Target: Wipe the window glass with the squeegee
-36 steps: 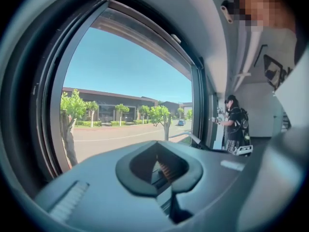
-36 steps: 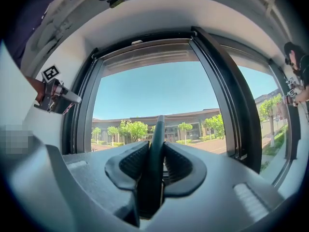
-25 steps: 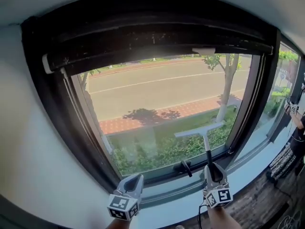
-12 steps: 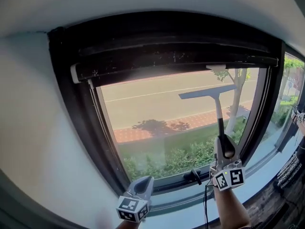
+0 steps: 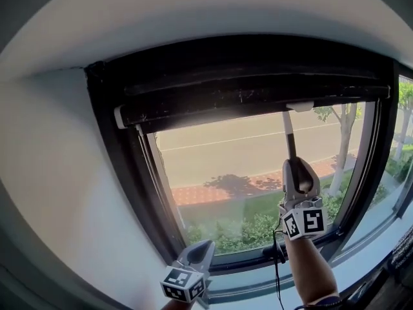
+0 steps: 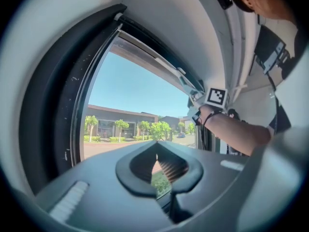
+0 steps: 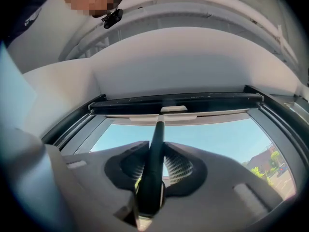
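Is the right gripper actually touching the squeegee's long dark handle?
Touching. The right gripper view shows the right gripper with both ribbed jaws pressed against the long dark squeegee handle.

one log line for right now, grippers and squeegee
phase: wipe | right gripper: shut on squeegee handle | blade: at top edge of window glass | left gripper: shut, empty, held low

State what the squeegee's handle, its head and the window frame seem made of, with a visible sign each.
Squeegee handle: dark, smooth, faintly glossy, probably plastic or rubber.
Squeegee head: pale, matte, likely plastic.
Window frame: black, matte, pale specks; painted metal or plastic, unclear.
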Demonstrator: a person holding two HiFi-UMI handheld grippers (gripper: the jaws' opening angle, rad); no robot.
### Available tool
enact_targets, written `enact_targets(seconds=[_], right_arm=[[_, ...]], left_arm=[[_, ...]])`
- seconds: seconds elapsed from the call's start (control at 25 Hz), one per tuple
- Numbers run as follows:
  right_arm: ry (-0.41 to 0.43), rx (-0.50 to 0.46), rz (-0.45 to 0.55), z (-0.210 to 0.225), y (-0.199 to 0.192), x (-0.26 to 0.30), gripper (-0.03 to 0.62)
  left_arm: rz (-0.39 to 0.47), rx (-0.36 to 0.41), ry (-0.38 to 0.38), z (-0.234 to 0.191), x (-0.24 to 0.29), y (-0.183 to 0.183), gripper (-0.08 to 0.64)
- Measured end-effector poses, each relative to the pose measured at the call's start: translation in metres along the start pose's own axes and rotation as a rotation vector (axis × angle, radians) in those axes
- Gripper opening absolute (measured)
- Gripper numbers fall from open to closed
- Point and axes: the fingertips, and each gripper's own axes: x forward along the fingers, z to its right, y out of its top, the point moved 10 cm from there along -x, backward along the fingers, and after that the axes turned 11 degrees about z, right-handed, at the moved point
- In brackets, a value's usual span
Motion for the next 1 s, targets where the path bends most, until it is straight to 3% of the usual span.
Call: enact_targets(seconds=[0.4,1.0], right_arm=[[0.013,0.02,0.011,-0.022,-0.004,0.033,0.1],[-0.003,-0.001,-0.079,-0.037,-0.015,-0.006,0.1]], left_arm=[[0.05,-0.012,0.021,-0.002,-0.015,0.012,0.005],[-0.02,-0.048,-0.021,0.0,-0.025,0.002,0.005]])
